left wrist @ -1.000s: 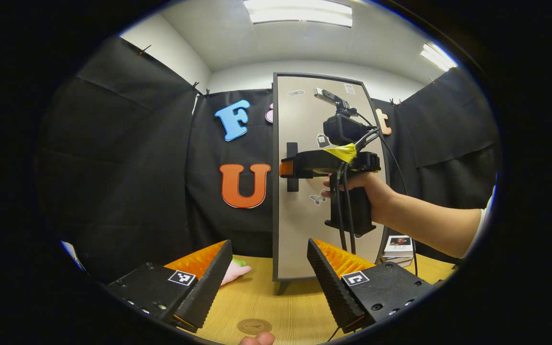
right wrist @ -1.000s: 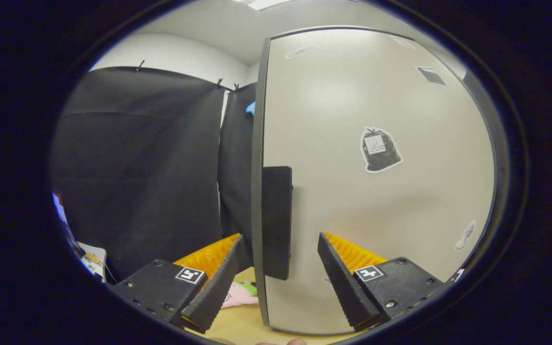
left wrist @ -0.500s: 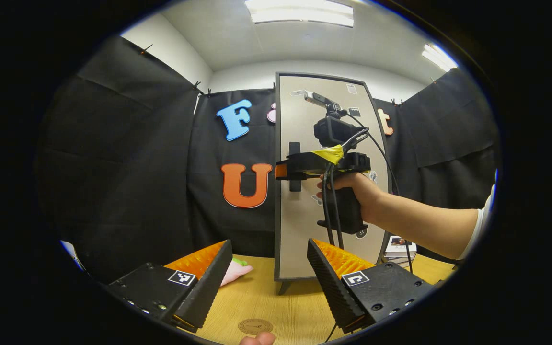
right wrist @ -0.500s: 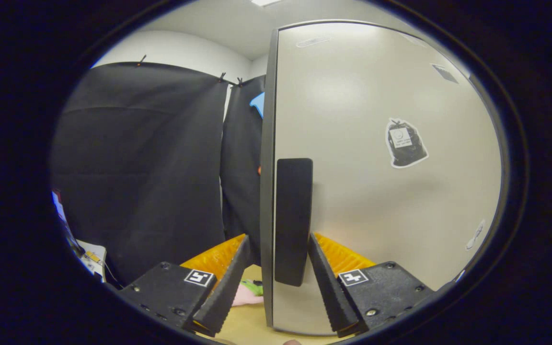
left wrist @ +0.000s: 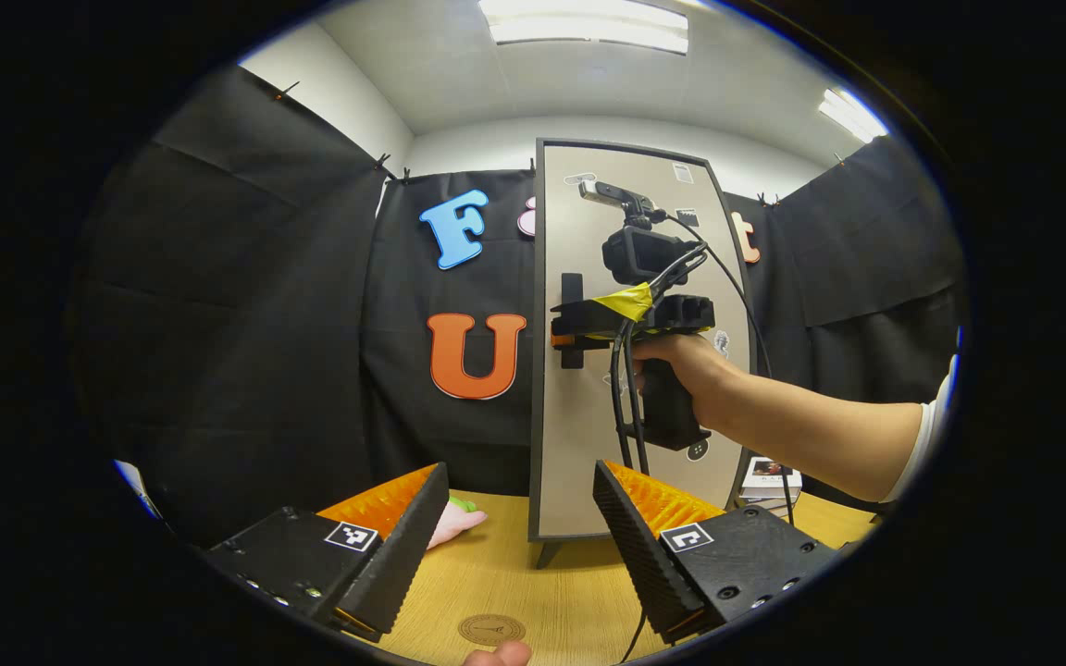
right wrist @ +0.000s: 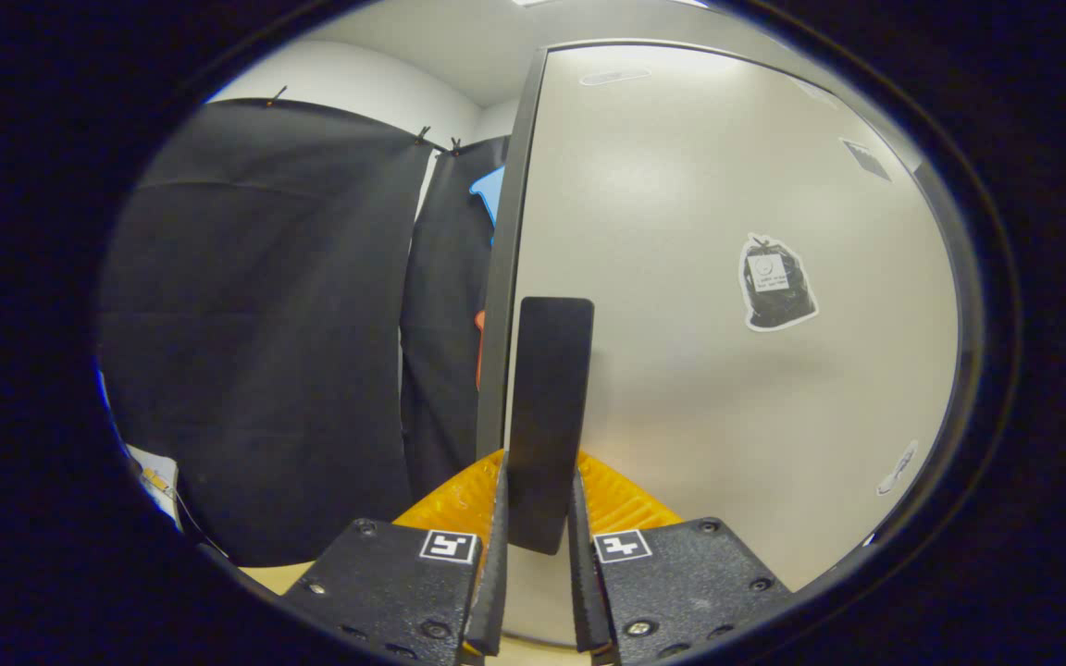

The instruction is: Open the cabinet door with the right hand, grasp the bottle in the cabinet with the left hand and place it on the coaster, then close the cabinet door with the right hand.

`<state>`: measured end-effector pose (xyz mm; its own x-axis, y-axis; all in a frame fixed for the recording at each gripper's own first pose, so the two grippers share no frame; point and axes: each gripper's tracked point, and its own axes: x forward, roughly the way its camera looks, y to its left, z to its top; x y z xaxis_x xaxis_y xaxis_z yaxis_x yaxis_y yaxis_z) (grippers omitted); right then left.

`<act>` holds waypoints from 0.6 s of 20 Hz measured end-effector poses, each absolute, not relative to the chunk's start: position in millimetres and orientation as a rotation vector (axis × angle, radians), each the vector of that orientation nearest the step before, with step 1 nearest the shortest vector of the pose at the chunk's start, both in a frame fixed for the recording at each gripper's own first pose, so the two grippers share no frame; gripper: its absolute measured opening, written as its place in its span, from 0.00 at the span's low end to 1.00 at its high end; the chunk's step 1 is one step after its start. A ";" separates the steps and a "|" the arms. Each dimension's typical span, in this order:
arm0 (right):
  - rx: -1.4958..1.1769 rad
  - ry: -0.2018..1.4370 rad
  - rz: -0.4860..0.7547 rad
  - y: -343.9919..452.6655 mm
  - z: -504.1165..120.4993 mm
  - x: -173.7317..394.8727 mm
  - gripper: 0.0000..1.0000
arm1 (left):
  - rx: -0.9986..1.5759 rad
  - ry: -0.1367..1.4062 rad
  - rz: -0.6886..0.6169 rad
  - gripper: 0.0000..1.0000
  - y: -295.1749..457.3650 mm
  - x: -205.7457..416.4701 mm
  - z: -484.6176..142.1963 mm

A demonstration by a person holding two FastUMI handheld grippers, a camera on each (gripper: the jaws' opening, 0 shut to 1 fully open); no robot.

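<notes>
A tall beige cabinet door point(left wrist: 588, 435) with a dark frame stands at the back of the wooden table, and it is closed. Its black vertical handle point(right wrist: 547, 407) sits between both fingers of my right gripper point(right wrist: 536, 546), which is shut on it. In the left gripper view that right gripper point(left wrist: 565, 331) is held by a hand at the handle point(left wrist: 572, 289). My left gripper point(left wrist: 507, 527) hangs open over the table, nothing between its fingers. A round brown coaster point(left wrist: 491, 630) lies on the table just in front of it. The bottle is hidden behind the door.
A pink and green soft toy point(left wrist: 454, 520) lies on the table left of the cabinet. A small stack of books point(left wrist: 767, 477) sits to the cabinet's right, under the person's forearm point(left wrist: 820, 435). A fingertip point(left wrist: 496, 655) shows at the bottom edge.
My right gripper moved in on the door handle and its fingers closed from wide apart onto it. The left gripper stayed in place and open.
</notes>
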<state>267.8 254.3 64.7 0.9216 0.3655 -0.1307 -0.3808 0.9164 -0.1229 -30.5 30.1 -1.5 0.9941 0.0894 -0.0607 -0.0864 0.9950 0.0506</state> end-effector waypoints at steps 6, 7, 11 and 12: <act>-0.106 0.129 0.415 252.7 57.5 259.5 0.24 | 0.048 0.052 0.086 0.95 30.5 -31.2 -0.8; -0.115 0.130 0.422 252.1 55.8 257.1 0.24 | 0.046 0.056 0.088 0.95 31.1 -31.5 -1.7; -0.093 0.143 0.463 249.9 56.9 240.7 0.22 | 0.037 0.060 0.101 0.95 32.6 -32.0 -0.7; -0.085 0.152 0.480 249.5 57.3 235.9 0.19 | 0.037 0.055 0.104 0.95 33.1 -31.9 -0.9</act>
